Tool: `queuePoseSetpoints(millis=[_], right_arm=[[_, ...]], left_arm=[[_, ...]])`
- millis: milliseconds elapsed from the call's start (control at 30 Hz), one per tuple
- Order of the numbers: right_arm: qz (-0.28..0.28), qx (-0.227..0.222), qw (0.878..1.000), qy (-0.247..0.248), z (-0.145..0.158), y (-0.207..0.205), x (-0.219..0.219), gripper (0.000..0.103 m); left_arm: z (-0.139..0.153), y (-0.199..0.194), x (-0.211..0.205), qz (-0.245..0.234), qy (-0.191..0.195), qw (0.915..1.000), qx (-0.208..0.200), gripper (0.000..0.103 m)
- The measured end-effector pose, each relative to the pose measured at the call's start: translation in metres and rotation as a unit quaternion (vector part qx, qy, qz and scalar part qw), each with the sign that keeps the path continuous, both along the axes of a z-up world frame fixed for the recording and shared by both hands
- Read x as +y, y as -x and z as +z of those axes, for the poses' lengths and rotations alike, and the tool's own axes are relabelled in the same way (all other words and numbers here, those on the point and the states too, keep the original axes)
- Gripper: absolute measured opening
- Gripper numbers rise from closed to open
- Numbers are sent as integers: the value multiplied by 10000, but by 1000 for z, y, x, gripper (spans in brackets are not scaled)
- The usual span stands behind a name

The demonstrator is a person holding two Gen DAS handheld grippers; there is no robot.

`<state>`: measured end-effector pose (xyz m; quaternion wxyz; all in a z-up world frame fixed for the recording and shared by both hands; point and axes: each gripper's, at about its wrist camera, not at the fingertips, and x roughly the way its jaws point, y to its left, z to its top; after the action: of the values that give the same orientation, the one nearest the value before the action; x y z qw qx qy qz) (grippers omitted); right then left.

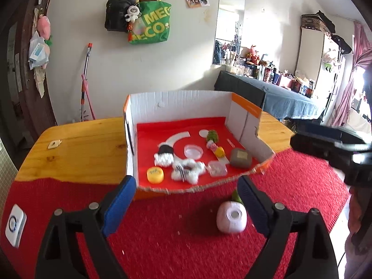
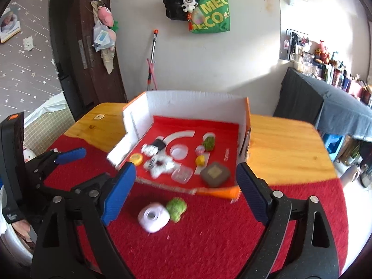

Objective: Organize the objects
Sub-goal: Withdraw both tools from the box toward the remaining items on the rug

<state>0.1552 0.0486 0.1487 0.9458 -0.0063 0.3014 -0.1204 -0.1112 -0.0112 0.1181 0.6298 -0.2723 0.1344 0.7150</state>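
A low cardboard box (image 1: 181, 100) (image 2: 197, 97) with a red floor stands on the table and holds several small things: a yellow cap (image 1: 155, 174), a white fluffy star (image 1: 187, 171), a clear case (image 1: 217, 168) and a grey pad (image 1: 240, 158) (image 2: 215, 174). On the red mat in front lie a white round device (image 1: 231, 217) (image 2: 153, 217) and a green fuzzy toy (image 2: 176, 208). My left gripper (image 1: 186, 204) is open and empty, the white device just inside its right finger. My right gripper (image 2: 186, 195) is open and empty above both loose things.
A white doorbell-like unit (image 1: 15, 225) lies at the mat's left edge. A small tag (image 1: 54, 144) lies on the bare wood. The left gripper (image 2: 67, 157) shows at the left of the right wrist view. A cluttered side table (image 1: 279, 81) stands behind on the right.
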Motion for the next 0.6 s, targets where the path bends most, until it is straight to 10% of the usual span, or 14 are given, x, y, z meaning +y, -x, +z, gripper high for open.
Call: queuePoseSetpoints(millis=[600], right_arm=[[-654,564,9952,-471,-108,40,-21,91]], left_arm=[[-81,-21,-7,158,836,9952,-475,99]])
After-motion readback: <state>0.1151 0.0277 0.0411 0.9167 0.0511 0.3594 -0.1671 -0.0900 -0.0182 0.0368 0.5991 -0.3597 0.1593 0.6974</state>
